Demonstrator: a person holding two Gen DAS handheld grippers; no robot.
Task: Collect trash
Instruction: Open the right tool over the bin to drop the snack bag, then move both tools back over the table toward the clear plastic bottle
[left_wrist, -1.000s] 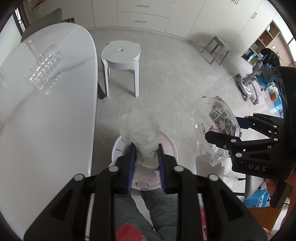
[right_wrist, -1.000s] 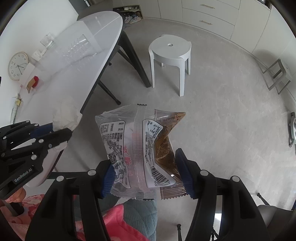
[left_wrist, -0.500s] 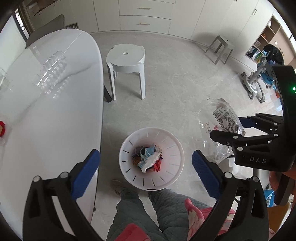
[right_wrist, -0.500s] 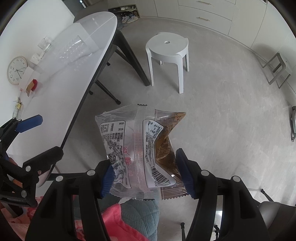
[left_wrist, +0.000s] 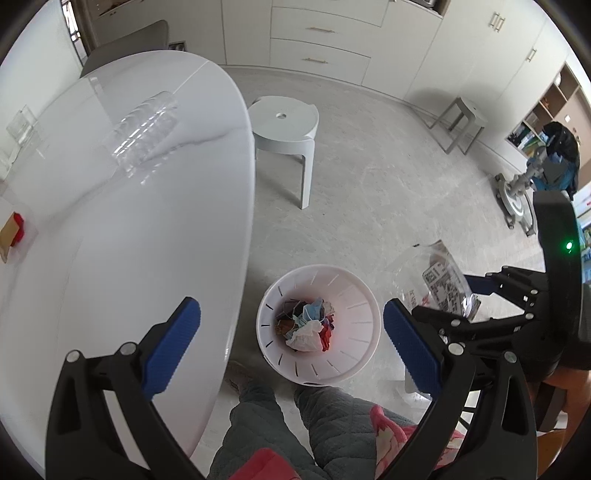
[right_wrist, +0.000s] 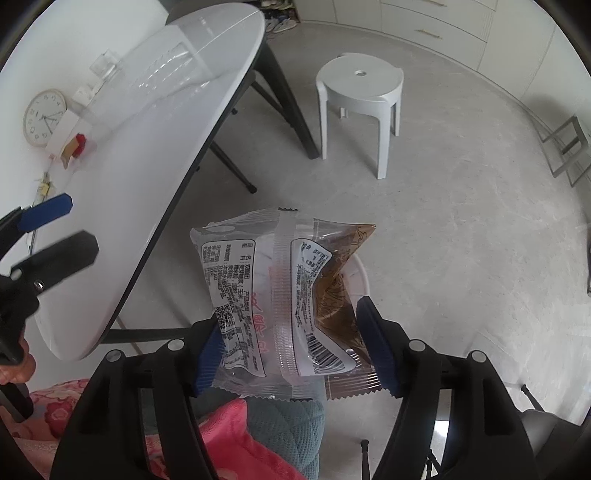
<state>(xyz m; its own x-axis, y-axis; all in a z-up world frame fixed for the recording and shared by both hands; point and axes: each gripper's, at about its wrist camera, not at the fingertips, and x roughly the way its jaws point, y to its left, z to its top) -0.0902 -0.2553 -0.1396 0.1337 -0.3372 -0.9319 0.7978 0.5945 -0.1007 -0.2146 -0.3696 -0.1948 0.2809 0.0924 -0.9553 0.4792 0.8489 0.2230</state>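
Note:
A white slotted trash bin (left_wrist: 364, 321) stands on the floor below me, with crumpled tissue and mixed scraps (left_wrist: 308, 326) inside. My left gripper (left_wrist: 291, 347) is open and empty above the bin. My right gripper (right_wrist: 295, 347) is shut on clear and brown snack wrappers (right_wrist: 284, 295). Those wrappers also show at the right of the left wrist view (left_wrist: 439, 284), beside the bin. The bin's rim (right_wrist: 360, 273) peeks out behind the wrappers.
A white oval table (left_wrist: 122, 221) lies left of the bin, with a clear plastic tray (left_wrist: 142, 127) and a small red item (left_wrist: 14, 230) on it. A white stool (left_wrist: 284, 125) stands beyond. The person's legs (left_wrist: 280, 428) are just below the bin.
My left gripper opened and let go of the white tissue, which now lies in the bin. The right gripper with the wrappers has moved closer over the bin.

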